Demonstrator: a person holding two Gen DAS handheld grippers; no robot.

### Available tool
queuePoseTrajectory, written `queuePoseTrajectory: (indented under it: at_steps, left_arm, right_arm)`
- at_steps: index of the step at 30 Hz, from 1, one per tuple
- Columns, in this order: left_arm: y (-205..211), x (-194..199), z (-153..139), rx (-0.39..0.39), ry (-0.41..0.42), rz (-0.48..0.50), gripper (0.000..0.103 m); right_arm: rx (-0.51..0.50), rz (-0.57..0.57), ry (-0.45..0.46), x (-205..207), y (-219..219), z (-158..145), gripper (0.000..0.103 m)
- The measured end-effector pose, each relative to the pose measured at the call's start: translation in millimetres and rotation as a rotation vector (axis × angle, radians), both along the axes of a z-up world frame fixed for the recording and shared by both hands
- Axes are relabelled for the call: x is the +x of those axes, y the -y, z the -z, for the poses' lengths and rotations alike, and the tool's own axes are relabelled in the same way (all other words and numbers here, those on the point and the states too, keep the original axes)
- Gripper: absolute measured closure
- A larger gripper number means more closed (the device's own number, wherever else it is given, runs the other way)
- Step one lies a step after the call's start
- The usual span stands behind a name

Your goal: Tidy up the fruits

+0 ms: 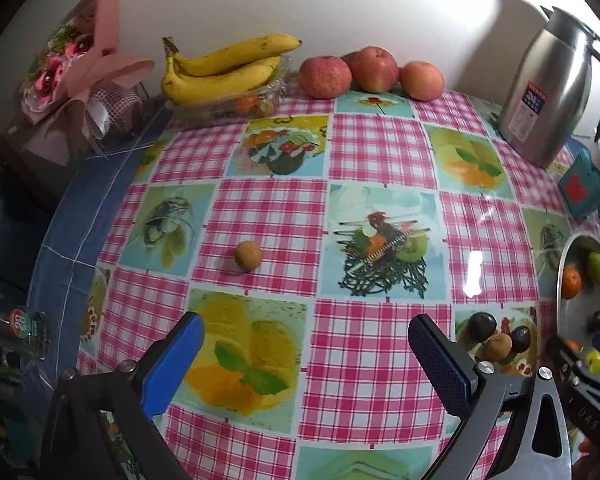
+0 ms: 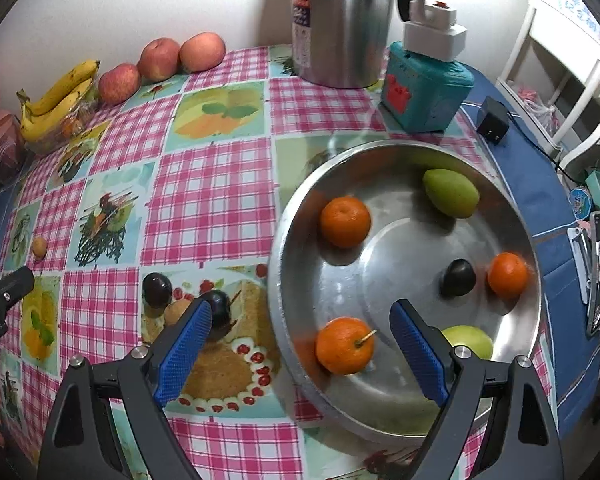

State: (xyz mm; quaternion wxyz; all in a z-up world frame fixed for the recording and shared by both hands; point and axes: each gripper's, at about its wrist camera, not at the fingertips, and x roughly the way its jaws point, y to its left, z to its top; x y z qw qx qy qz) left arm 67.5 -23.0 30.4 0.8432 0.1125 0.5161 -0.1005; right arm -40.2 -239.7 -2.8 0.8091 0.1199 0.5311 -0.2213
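Note:
A steel bowl (image 2: pixel 380 408) holds three oranges (image 2: pixel 345 221), two green fruits (image 2: pixel 451 193) and a dark plum (image 2: pixel 458 277). My right gripper (image 2: pixel 300 352) is open and empty, over the bowl's near left rim, above one orange (image 2: pixel 344 345). Left of the bowl lie two dark plums (image 2: pixel 157 289) and a small brown fruit (image 2: pixel 176 311) on the table. My left gripper (image 1: pixel 306 356) is open and empty above the checked cloth. A small brown fruit (image 1: pixel 248 255) lies ahead of it. The plums (image 1: pixel 482 325) lie to its right.
Bananas (image 1: pixel 220 68) on a clear tray and three apples (image 1: pixel 374 69) sit at the back by the wall. A steel jug (image 1: pixel 552 88) and a teal box (image 2: pixel 424 88) stand at the back right. A bouquet (image 1: pixel 72 76) is at the far left.

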Motion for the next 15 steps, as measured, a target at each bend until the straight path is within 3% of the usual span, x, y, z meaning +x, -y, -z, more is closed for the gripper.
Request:
queuePoseTrajectory:
  at_steps: [15]
  left_arm:
    - [-1,7,16,-0.095,-0.067,-0.049,0.000]
  right_arm:
    - [0.109,-0.111,0.048,19,-33,7,0.012]
